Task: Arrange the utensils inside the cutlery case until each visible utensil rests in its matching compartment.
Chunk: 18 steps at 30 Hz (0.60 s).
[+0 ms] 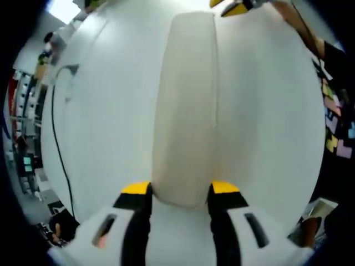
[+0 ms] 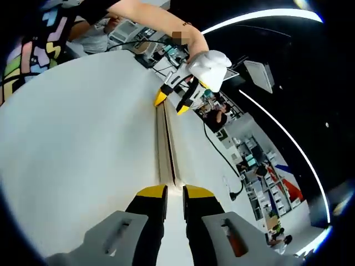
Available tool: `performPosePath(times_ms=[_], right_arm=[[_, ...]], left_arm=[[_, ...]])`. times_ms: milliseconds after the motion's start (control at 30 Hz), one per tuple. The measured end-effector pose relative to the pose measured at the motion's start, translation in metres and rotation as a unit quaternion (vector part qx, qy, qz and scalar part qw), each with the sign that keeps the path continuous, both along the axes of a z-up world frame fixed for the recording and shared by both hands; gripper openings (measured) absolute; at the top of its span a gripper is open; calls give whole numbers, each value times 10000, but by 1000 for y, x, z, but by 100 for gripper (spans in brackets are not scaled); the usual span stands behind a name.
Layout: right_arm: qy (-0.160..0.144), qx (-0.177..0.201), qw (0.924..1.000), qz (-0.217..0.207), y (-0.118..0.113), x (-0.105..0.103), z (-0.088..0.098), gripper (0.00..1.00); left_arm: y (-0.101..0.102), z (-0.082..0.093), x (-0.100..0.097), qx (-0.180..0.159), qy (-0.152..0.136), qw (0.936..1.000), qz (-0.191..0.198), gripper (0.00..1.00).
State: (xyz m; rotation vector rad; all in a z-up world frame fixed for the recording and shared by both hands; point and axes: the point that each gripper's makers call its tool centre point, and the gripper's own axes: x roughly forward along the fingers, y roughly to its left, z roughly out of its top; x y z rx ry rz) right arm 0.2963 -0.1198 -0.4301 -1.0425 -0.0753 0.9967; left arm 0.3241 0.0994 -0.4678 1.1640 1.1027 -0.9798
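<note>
Nearest us in the left gripper view, the left hand-held gripper (image 1: 181, 188) has its yellow-tipped jaws spread on either side of the near end of the long, closed cream plastic cutlery case (image 1: 186, 111), which lies flat on the plain white bench (image 1: 105, 138). In the right gripper view, the right hand-held gripper (image 2: 175, 193) pinches the case's opposite end edge-on. Bare bench surrounds the case. A black cable (image 1: 58, 149) trails off the bench's edge towards cluttered shelving (image 2: 266, 183) beyond. We read no writing anywhere.

Lab — cluttered shelves (image 2: 266, 183), cables (image 1: 58, 149)
</note>
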Motion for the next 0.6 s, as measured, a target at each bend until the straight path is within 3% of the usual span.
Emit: performPosePath(times_ms=[167, 233, 600], right_arm=[[-5, 175, 9998, -137, 1, 2, 5, 5], [-161, 178, 9996, -121, 2, 3, 9, 1], [-161, -267, 9994, -116, 5, 5, -10, 5]], left_arm=[[0, 1, 0, 75, -36, 10000, -43, 42], [0, 1, 0, 66, -41, 10000, -49, 42], [0, 2, 0, -13, -112, 9998, -186, 42]])
